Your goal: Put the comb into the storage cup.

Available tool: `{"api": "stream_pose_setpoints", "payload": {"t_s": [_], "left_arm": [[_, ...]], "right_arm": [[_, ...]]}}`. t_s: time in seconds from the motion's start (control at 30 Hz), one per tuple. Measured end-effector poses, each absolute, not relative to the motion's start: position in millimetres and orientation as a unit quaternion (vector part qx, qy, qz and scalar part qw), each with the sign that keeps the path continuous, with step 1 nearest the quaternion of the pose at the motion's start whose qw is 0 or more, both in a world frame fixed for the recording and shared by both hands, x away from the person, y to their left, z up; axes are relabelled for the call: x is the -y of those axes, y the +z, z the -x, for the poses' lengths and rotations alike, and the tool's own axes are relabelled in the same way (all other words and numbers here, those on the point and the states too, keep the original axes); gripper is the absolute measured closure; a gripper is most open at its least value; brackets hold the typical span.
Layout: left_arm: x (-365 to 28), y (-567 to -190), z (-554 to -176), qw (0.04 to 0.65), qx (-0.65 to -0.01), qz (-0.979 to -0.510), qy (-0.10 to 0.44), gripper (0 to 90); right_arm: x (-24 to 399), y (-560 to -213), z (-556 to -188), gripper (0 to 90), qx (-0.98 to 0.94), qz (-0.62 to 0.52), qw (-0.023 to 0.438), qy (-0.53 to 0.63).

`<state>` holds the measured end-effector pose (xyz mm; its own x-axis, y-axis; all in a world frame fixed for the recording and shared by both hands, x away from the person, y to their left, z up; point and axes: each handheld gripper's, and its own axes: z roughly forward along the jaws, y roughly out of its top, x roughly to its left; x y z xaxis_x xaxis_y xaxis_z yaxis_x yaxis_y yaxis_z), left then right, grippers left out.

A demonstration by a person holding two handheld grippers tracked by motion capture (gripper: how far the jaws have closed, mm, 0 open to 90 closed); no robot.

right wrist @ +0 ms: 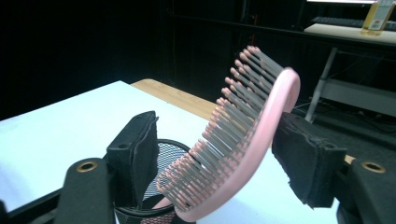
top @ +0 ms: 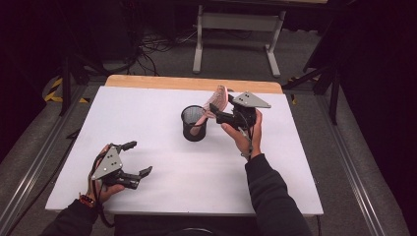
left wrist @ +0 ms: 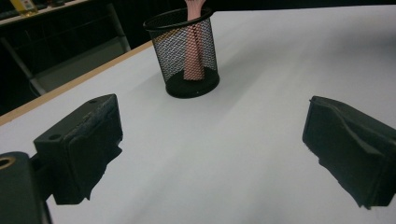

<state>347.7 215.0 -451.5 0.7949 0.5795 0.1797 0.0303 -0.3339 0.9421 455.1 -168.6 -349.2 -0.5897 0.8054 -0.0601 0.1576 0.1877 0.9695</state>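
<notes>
Upright, a curved pink bristled hairbrush (right wrist: 243, 140) stands in a round black mesh cup (top: 193, 123).

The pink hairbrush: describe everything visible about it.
The pink hairbrush looks plastic, with a curved back and rows of grey bristles tipped pink. It stands tilted, handle down inside the black mesh cup, head leaning out over the rim. Its head sits between the right gripper jaws, which stand apart from it.

The person wears dark long sleeves (top: 275, 196) and a red-beaded band (top: 86, 199) at the left wrist. Each black gripper carries a grey three-cornered plate (top: 107, 163) with dark screw holes; brass-ringed holes (right wrist: 87, 166) sit behind the padded jaws.
</notes>
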Motion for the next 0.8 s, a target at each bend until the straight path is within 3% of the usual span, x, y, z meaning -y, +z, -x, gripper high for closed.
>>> {"api": "stream_pose_setpoints", "payload": {"t_s": [0.8], "left_arm": [[-214,-452,-347,0.542,-0.196,-0.776,0.254,5.8]], "right_arm": [[174,-330,-439,29.3,-0.722,-0.301,0.322,0.534]]}}
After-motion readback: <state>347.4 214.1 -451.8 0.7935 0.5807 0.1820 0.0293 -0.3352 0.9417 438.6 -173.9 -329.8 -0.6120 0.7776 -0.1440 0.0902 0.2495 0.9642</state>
